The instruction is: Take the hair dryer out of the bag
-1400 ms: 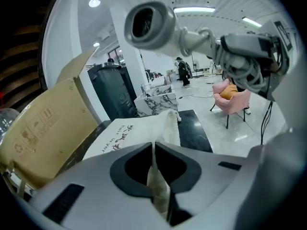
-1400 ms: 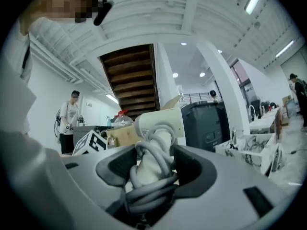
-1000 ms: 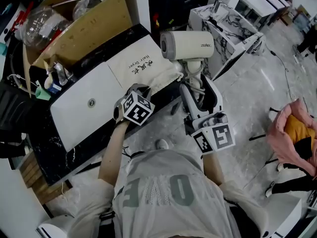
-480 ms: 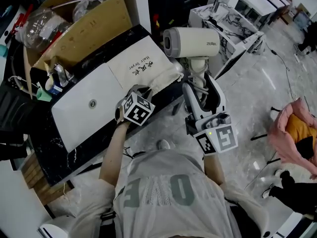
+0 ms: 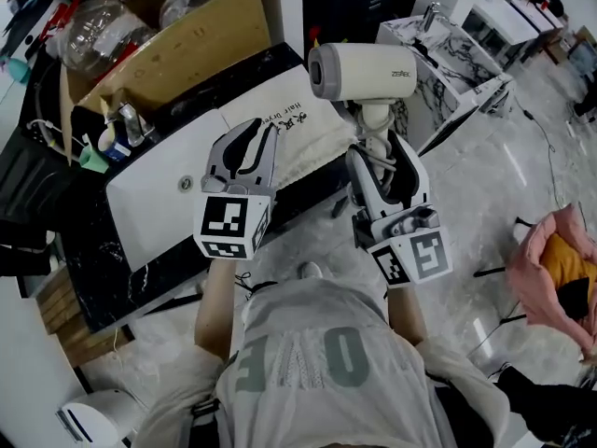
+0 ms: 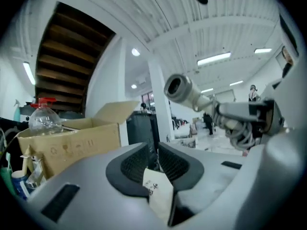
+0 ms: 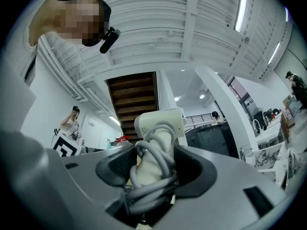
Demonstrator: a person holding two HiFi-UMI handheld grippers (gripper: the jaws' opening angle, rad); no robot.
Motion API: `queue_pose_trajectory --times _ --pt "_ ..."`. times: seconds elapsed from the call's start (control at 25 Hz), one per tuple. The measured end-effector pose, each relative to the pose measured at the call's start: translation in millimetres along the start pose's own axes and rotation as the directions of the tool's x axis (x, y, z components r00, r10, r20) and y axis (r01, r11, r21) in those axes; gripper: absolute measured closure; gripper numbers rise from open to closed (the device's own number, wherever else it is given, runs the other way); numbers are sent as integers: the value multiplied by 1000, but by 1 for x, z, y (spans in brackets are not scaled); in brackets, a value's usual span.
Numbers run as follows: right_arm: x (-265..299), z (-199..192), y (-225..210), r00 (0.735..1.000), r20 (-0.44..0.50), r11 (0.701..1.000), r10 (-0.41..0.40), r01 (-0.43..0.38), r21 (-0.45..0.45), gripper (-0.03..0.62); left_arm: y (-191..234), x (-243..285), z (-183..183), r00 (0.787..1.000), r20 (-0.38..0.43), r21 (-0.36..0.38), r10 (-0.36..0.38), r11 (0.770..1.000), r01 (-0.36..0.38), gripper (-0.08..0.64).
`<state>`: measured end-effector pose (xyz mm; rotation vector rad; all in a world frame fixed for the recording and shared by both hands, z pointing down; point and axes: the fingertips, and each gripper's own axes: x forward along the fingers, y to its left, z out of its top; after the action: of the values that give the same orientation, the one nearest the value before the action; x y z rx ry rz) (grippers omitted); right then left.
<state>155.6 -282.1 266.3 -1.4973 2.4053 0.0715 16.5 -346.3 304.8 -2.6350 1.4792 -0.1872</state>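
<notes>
Right gripper (image 5: 378,154) clamped on the dryer (image 5: 364,71) handle. Jaws wide, pads squeezing the handle and the grey cord (image 7: 152,174) wound round it. Dryer upright in the air, fully out of the bag. Barrel at 12 o'clock from the gripper, round end facing 9 o'clock.

Left gripper (image 5: 255,136) raised at 9 o'clock from the dryer handle, apart from it, pointing about level. Its jaws are a narrow slit apart and opening; pads press on nothing. Beige printed cloth (image 6: 158,190) shows low in the gap. Cannot tell whether it is caught there or is the bag seen beyond.

Bag (image 5: 312,145) lies flat on the dark counter (image 5: 98,250), print up, below the left gripper's tips and out to their 3 o'clock. White basin (image 5: 154,199) at 9 o'clock of the bag. Open box (image 5: 177,40) at 11 o'clock, clear bottle (image 5: 89,28) on its 9 o'clock side.
</notes>
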Motion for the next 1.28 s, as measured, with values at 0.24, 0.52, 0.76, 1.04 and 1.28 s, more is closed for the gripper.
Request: queue_pose_trajectory --times 0.24,0.52,0.76,1.04,1.28 --pt "14 -4 21 998 -9 998 70 -70 1 339 19 -72 45 937 264 -55 228 974 -222 518" --pt "20 -22 45 994 -59 995 97 -99 -24 339 45 -128 33 851 276 -153 447 894 -420 526" --pt "20 -37 57 986 -94 990 139 -138 18 339 54 -140 31 829 273 -142 487 873 -466 526" --pt "22 -35 60 986 -88 990 143 -141 23 339 57 -145 27 827 256 -147 500 866 -477 526" --pt "21 -30 57 988 -72 990 137 -137 16 339 61 -145 25 822 253 -149 511 860 -488 526"
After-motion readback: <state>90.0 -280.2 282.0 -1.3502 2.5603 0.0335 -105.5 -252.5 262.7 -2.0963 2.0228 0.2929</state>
